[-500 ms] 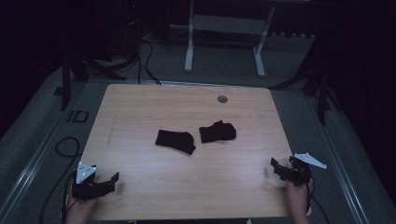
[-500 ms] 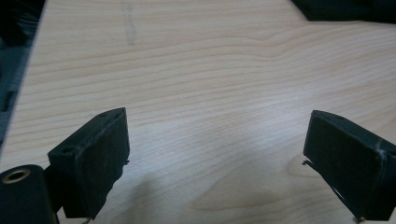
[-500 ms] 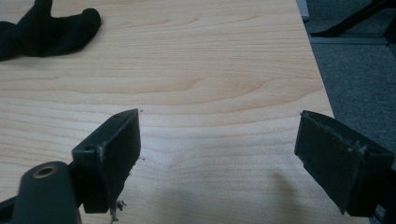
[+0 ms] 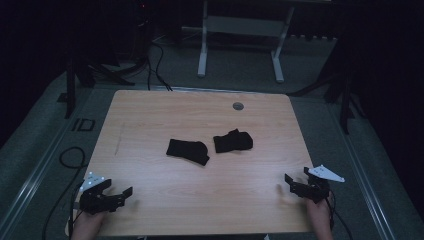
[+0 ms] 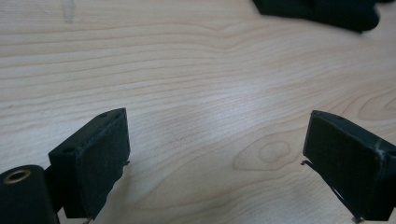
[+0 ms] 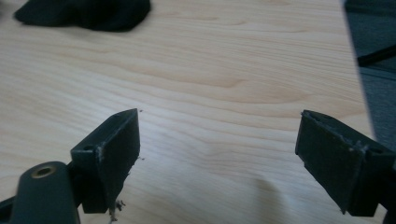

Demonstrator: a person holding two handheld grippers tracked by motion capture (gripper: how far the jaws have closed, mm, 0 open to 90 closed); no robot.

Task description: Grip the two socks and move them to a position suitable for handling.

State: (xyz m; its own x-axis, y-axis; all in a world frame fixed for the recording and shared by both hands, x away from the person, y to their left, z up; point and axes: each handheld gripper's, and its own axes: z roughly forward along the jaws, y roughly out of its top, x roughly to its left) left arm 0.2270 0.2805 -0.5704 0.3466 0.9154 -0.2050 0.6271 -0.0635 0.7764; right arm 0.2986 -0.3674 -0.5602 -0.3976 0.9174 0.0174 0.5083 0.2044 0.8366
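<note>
Two black socks lie near the middle of the wooden table (image 4: 150, 115): the left sock (image 4: 187, 150) flat and the right sock (image 4: 233, 141) bunched, a small gap between them. My left gripper (image 4: 120, 196) rests at the front left corner, open, nothing between its jaws. My right gripper (image 4: 295, 181) sits at the front right edge, also open and empty. In the left gripper view (image 5: 217, 154) a black sock (image 5: 322, 11) shows at the top right, far off. The right gripper view (image 6: 219, 154) has a black sock (image 6: 86, 13) at its top left.
A round grey grommet (image 4: 238, 106) is set in the table near its far edge. Cables (image 4: 65, 160) trail on the grey floor at the left. A white frame stand (image 4: 240, 30) is beyond the table. The table's right edge (image 6: 355, 70) lies close to my right gripper.
Both grippers stay at the front corners with only slight shifts; the socks have not moved.
</note>
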